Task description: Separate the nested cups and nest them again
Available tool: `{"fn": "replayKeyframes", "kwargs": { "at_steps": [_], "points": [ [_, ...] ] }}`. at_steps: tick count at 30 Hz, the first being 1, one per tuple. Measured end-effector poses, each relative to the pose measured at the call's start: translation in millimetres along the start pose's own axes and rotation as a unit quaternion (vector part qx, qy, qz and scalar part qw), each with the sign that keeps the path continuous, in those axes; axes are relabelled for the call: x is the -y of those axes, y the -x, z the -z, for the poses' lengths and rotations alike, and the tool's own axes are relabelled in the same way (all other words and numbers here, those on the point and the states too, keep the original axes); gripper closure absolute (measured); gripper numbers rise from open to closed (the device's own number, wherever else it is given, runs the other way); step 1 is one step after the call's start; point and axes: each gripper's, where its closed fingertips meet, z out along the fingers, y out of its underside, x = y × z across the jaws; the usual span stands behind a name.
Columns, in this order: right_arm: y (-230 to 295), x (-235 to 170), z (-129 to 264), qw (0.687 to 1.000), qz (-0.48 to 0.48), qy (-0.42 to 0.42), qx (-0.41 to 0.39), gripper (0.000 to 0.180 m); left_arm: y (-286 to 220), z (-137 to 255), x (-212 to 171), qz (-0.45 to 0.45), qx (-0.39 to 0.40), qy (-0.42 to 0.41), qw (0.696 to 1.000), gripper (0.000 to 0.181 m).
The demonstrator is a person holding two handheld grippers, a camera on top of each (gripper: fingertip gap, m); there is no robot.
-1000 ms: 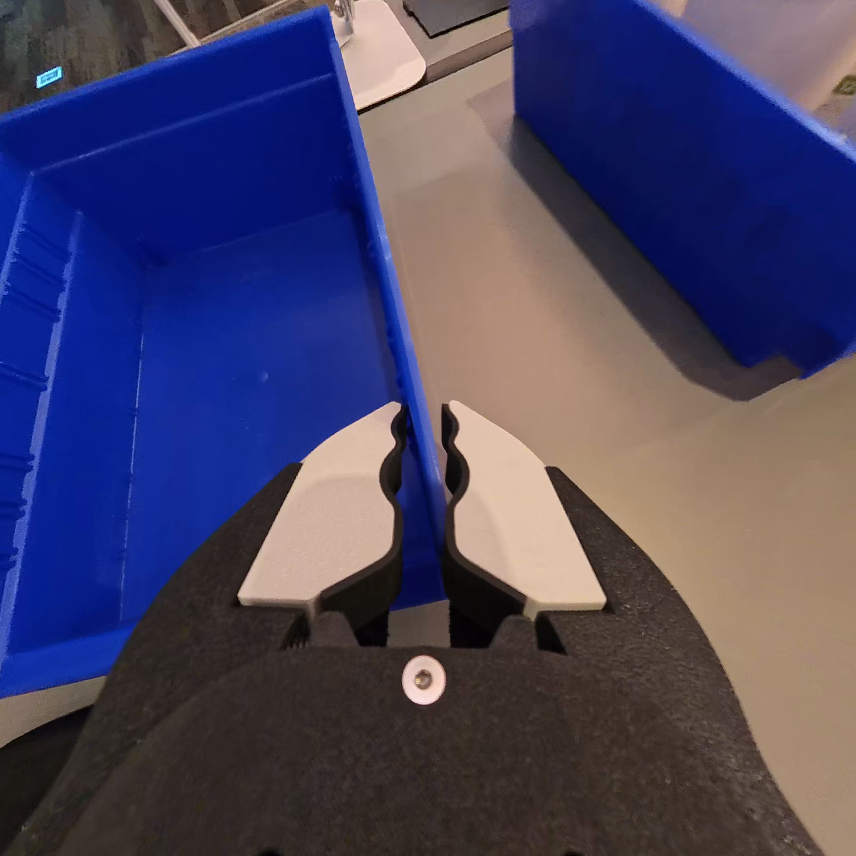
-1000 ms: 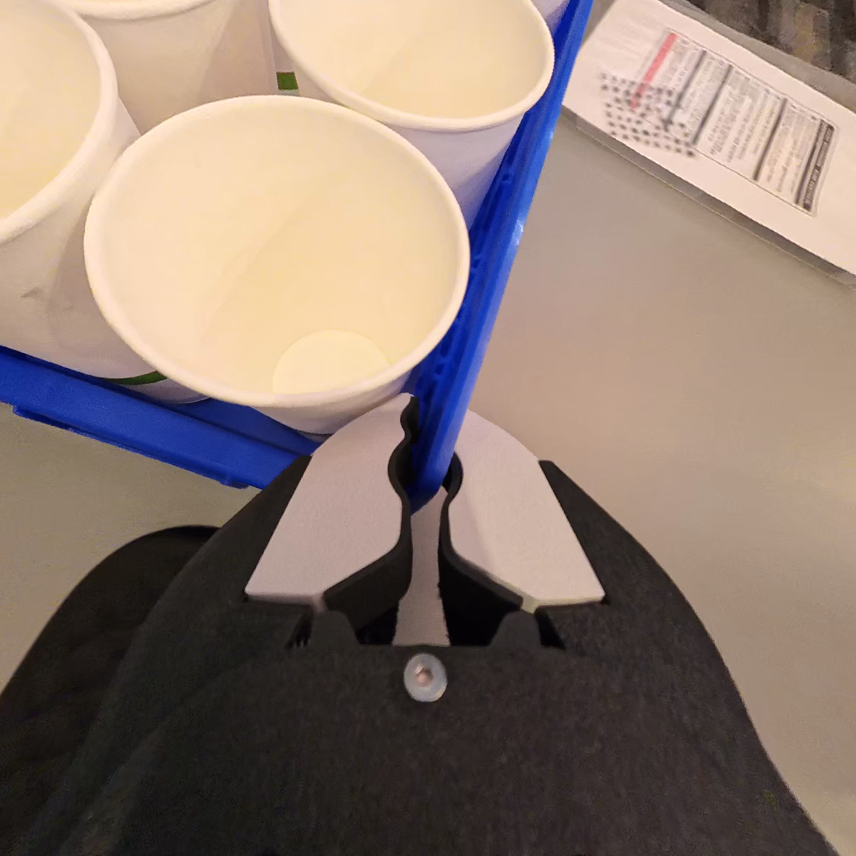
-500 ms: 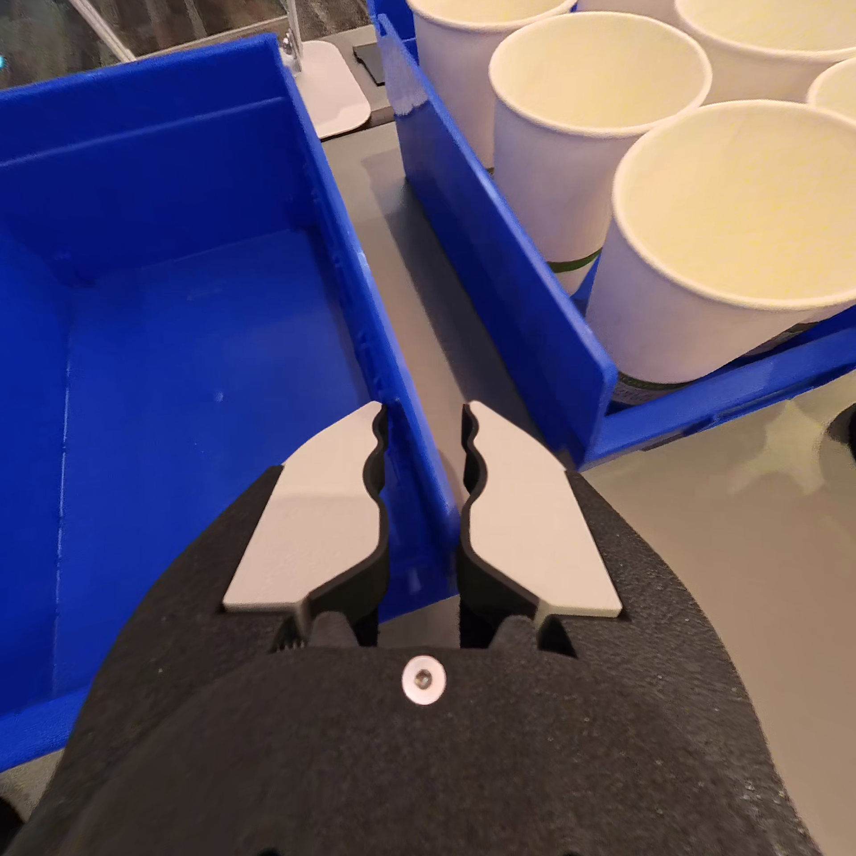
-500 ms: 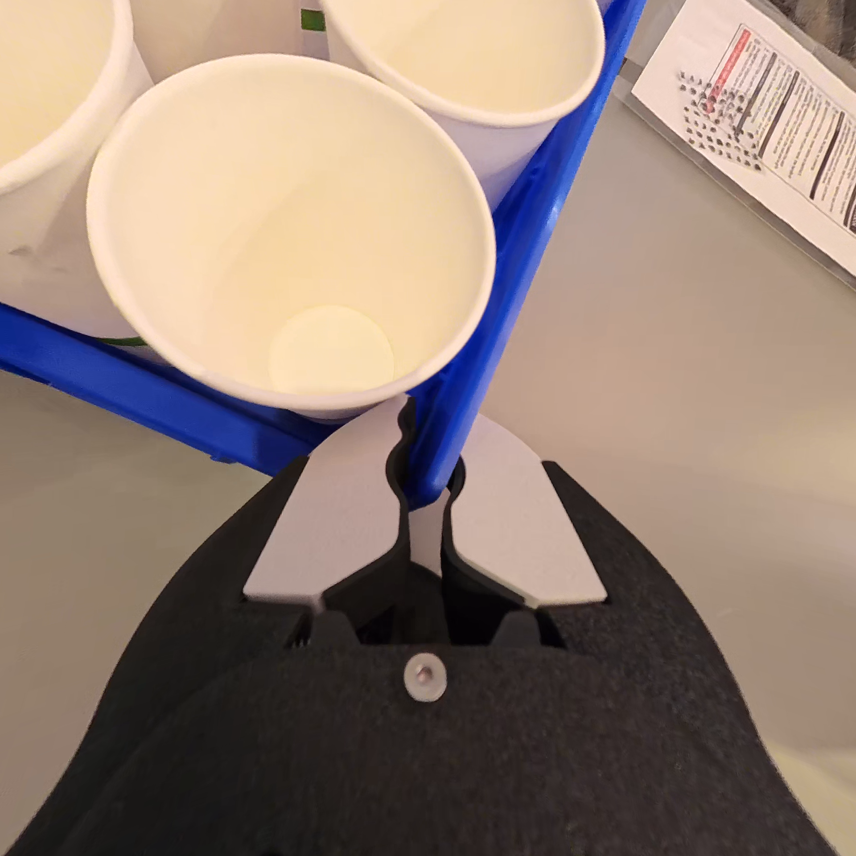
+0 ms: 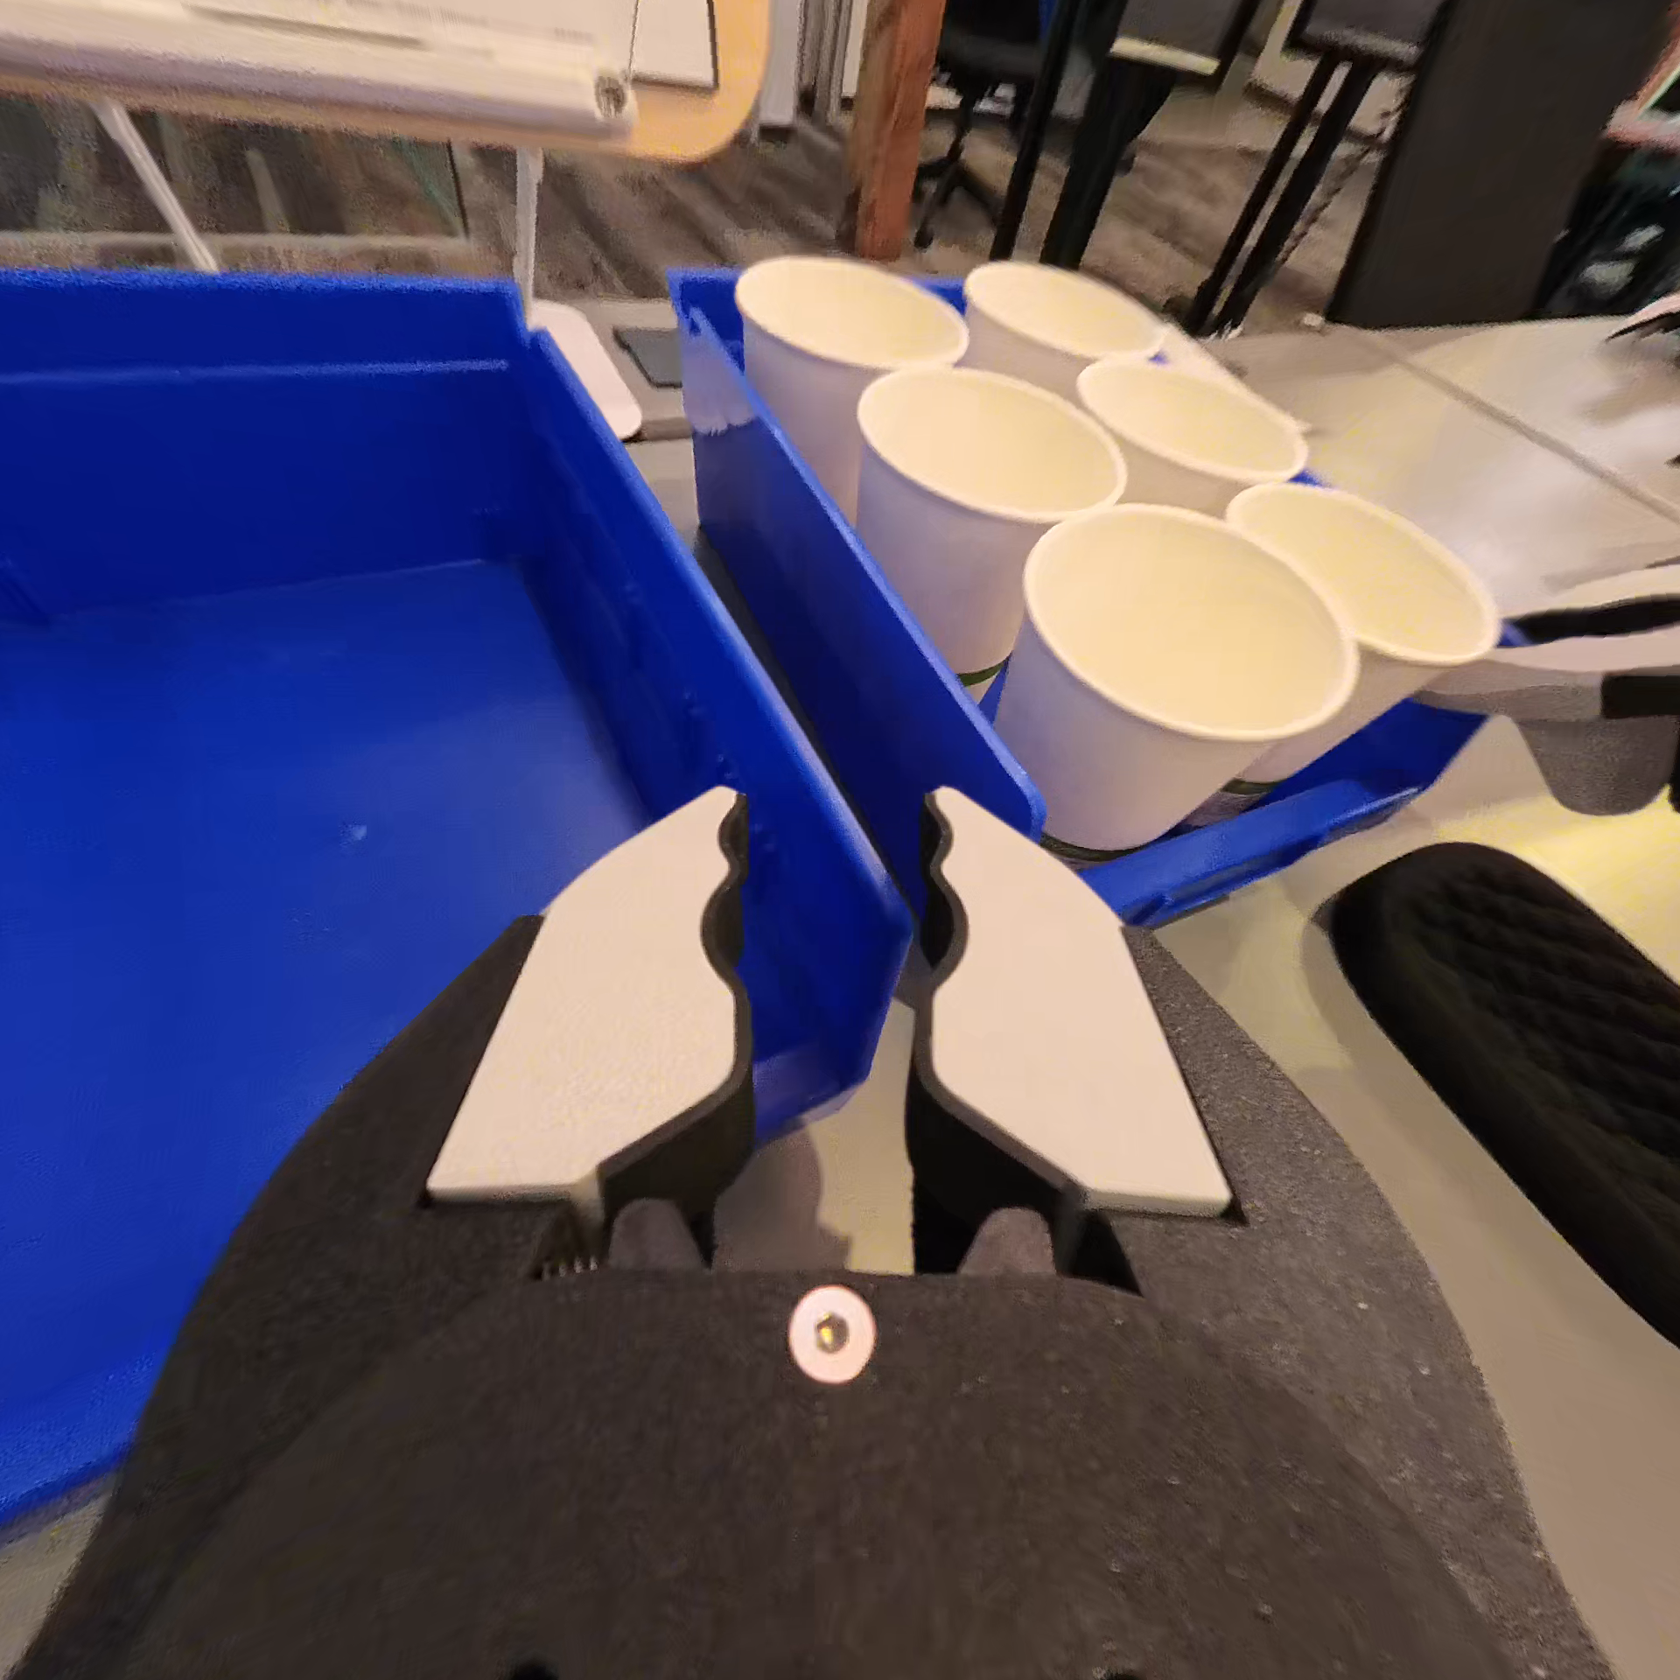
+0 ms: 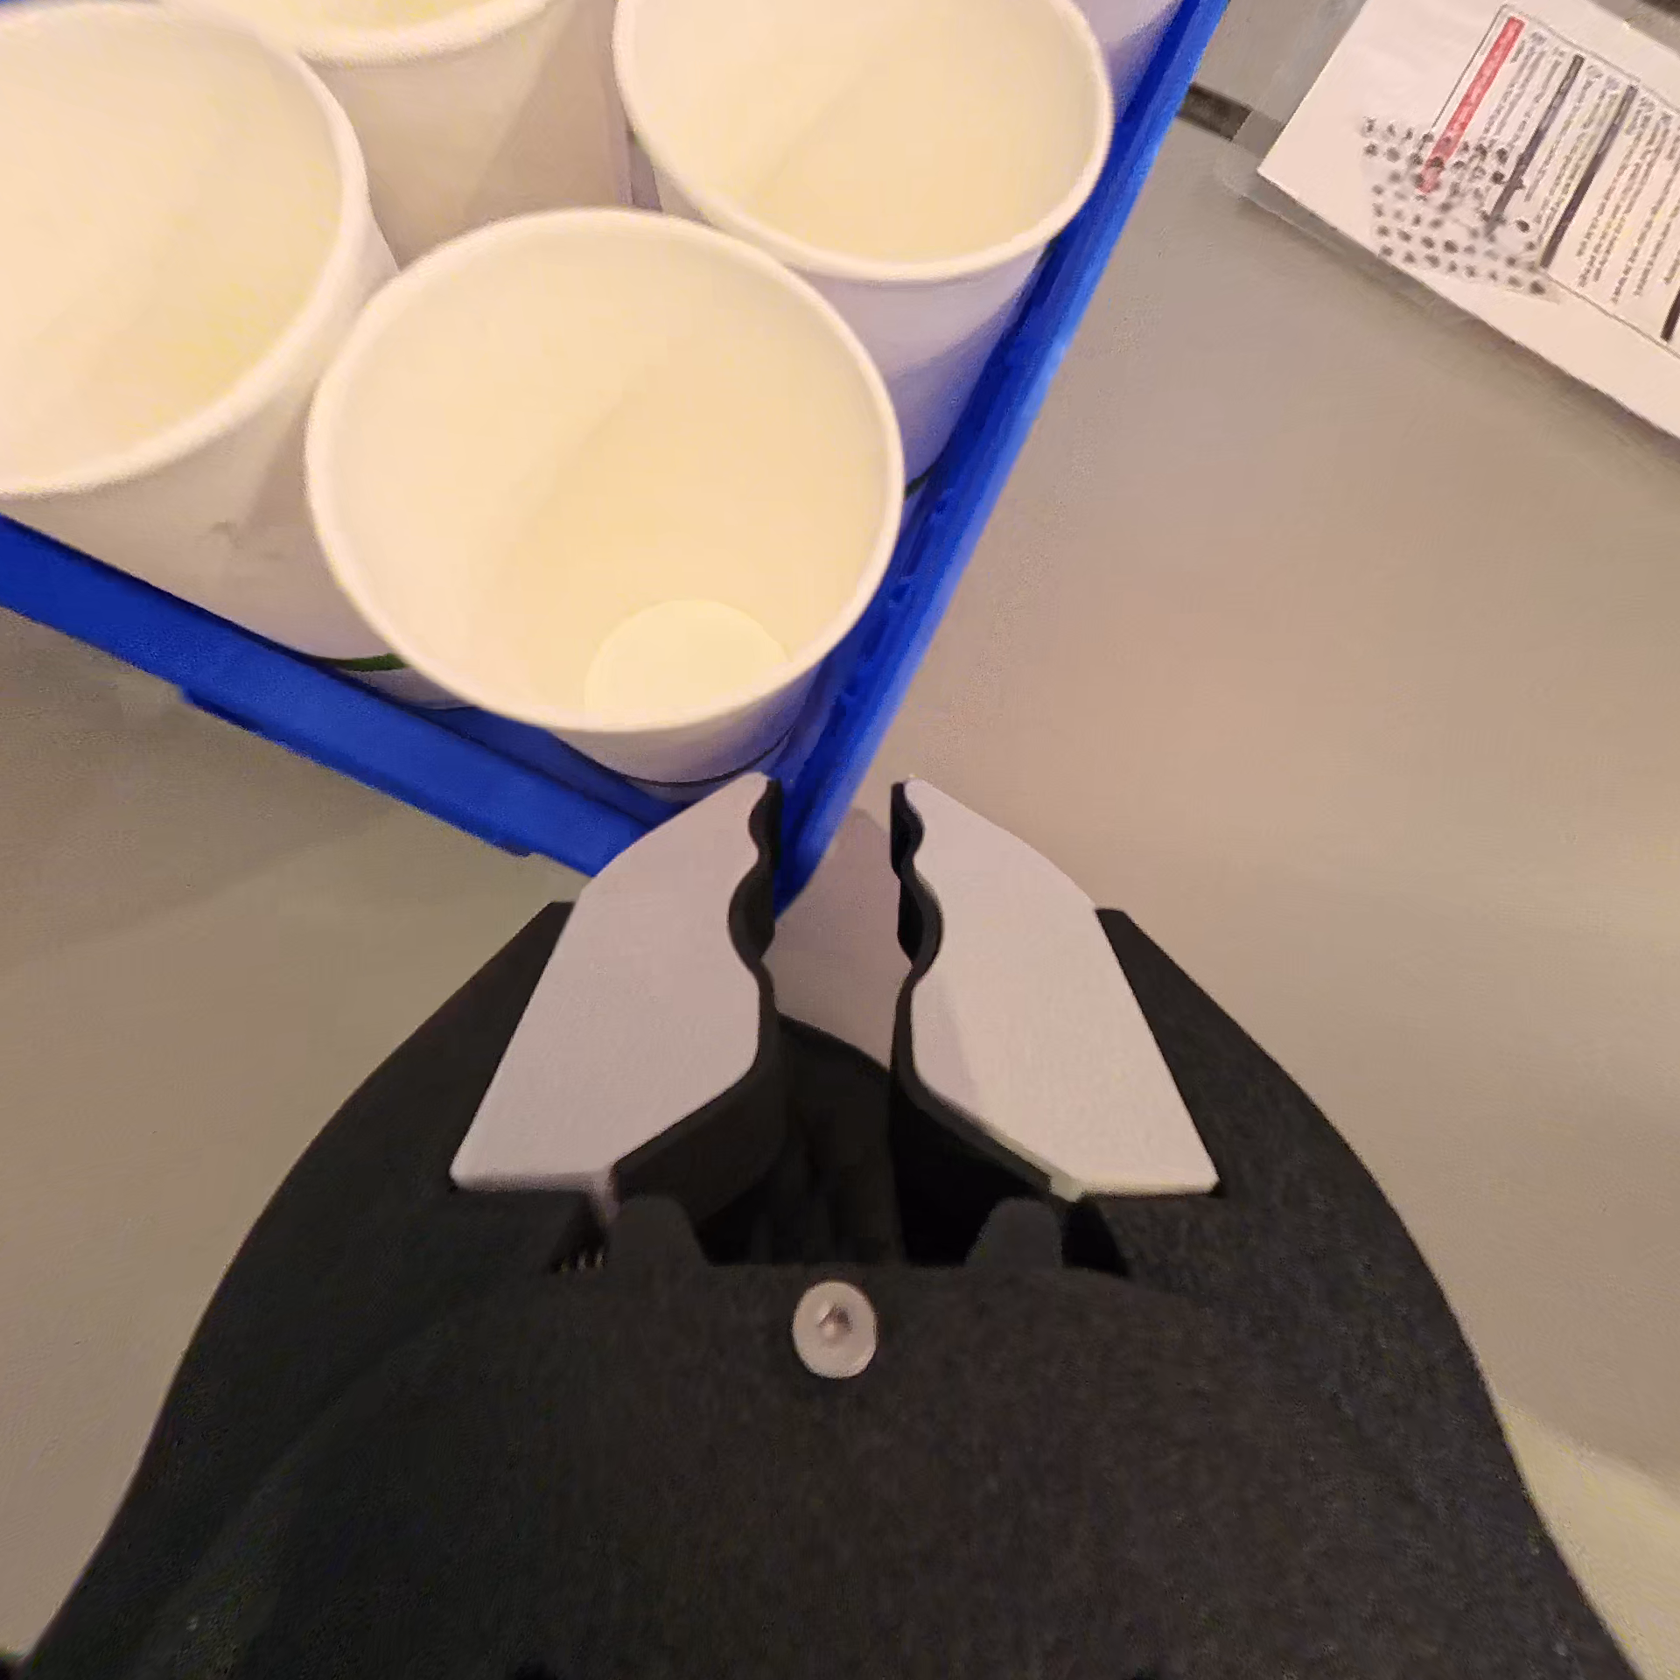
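Several white paper cups stand upright in a blue bin [image 5: 818, 591]; the nearest cup [image 5: 1182, 636] is at its front. My left gripper [image 5: 832, 809] is open, its fingers straddling the right wall of an empty blue bin [image 5: 273, 818] without pressing on it. In the right wrist view, my right gripper [image 6: 836, 800] is open at the front right corner of the cup bin [image 6: 982, 455]. The corner edge sits between the jaws, close to the left finger. The nearest cup [image 6: 591, 473] is just beyond the fingertips. The right gripper also shows in the left wrist view [image 5: 1591, 655].
The two bins stand side by side on a grey table with a narrow gap between them. A printed sheet [image 6: 1500, 182] lies on the table to the right of the cup bin. A black padded shape [image 5: 1545, 1045] is at the right. Chairs and desk legs stand beyond the table.
Both grippers have opened; the right one has let go of the cup bin's corner wall. The left wrist view has tilted up, so the cup bin and the room now show.
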Motion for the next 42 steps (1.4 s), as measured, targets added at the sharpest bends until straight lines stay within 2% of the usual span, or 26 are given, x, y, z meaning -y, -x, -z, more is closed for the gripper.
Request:
{"fn": "replayKeyframes", "kwargs": {
  "at_steps": [4,6,9,11,15,19,21,24,27,28,30,32,37,42],
  "points": [
    [-15,25,32,0.999,-0.02,-0.032,0.03,0.152,4,22,10,-0.016,-0.022,-0.01,1.0,0.149],
    [-19,45,37,0.996,-0.004,-0.044,0.072,0.152,5,23,7,-0.024,-0.031,0.008,0.999,0.149],
    [10,70,40,0.974,0.088,-0.044,0.205,0.152,5,20,5,-0.03,-0.042,0.019,0.998,0.15],
    [32,84,43,0.95,0.172,-0.059,0.254,0.153,7,18,1,-0.033,-0.042,0.027,0.998,0.15],
    [53,98,32,0.918,0.313,-0.04,0.239,0.153,11,16,-3,-0.032,-0.045,0.035,0.998,0.151],
    [61,104,23,0.909,0.345,-0.021,0.233,0.153,20,18,-6,-0.032,-0.039,0.041,0.998,0.151],
    [43,104,17,0.917,0.349,-0.003,0.192,0.153,24,20,-7,-0.034,-0.038,0.044,0.998,0.152],
    [-2,105,12,0.947,0.288,0.037,0.139,0.154,29,22,-7,-0.035,-0.035,0.043,0.998,0.152],
    [-50,91,1,0.975,0.161,0.126,0.091,0.152,28,22,-5,-0.034,-0.037,0.039,0.998,0.154],
    [-53,86,-3,0.978,0.113,0.145,0.102,0.152,27,21,-4,-0.035,-0.038,0.038,0.998,0.154],
    [-52,84,-11,0.98,0.032,0.151,0.127,0.154,26,20,-4,-0.036,-0.038,0.038,0.998,0.154],
    [-52,81,-18,0.979,-0.007,0.157,0.132,0.154,25,19,-5,-0.036,-0.04,0.038,0.998,0.154],
    [-41,65,-33,0.968,-0.056,0.199,0.145,0.148,27,22,-7,-0.038,-0.038,0.042,0.998,0.154],
    [-38,51,-48,0.958,-0.077,0.248,0.124,0.15,31,29,-2,-0.029,-0.038,0.029,0.998,0.156]
  ]
}}
